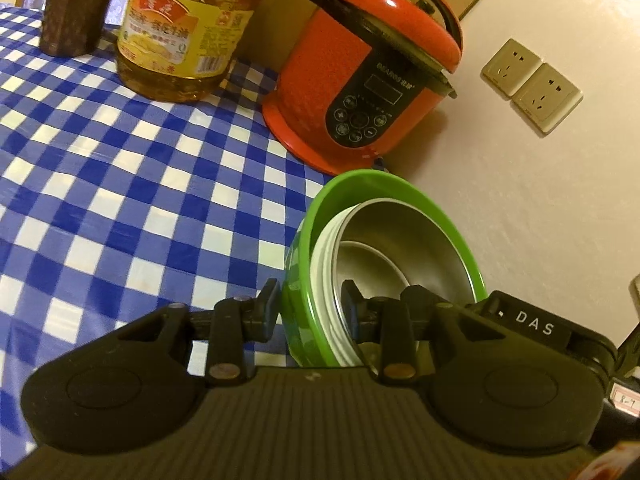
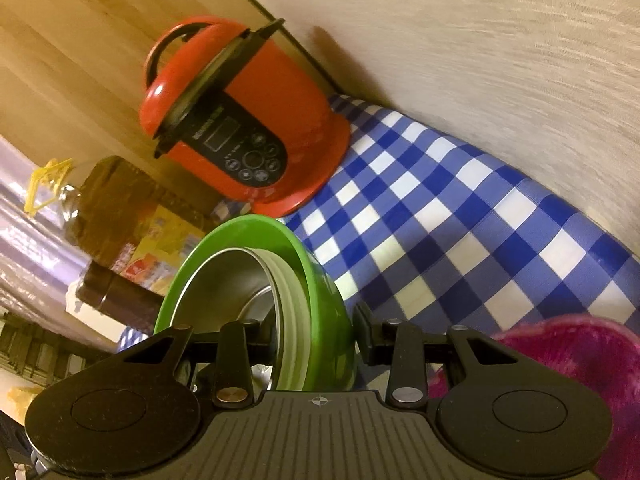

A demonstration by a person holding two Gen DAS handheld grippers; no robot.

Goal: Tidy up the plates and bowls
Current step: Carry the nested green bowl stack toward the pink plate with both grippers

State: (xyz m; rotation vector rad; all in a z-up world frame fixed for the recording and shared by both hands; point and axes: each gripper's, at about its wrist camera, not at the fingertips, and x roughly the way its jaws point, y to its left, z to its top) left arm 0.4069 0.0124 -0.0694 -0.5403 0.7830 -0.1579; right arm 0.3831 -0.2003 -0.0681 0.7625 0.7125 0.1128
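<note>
Left gripper (image 1: 310, 304) and right gripper (image 2: 314, 334) each pinch opposite rim walls of the green bowl (image 1: 304, 280). Steel bowl (image 1: 420, 248) nested inside. Stack held above the blue-checked tablecloth (image 1: 120, 184), near the red pressure cooker (image 1: 360, 80).

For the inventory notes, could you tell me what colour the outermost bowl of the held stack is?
Bright green, clearest in the left wrist view.

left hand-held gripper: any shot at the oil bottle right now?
Probably not as things stand. The left hand-held gripper is shut on the green bowl stack, shared with the right hand-held gripper. The path across the checked cloth to the oil bottle looks free, though.
</note>
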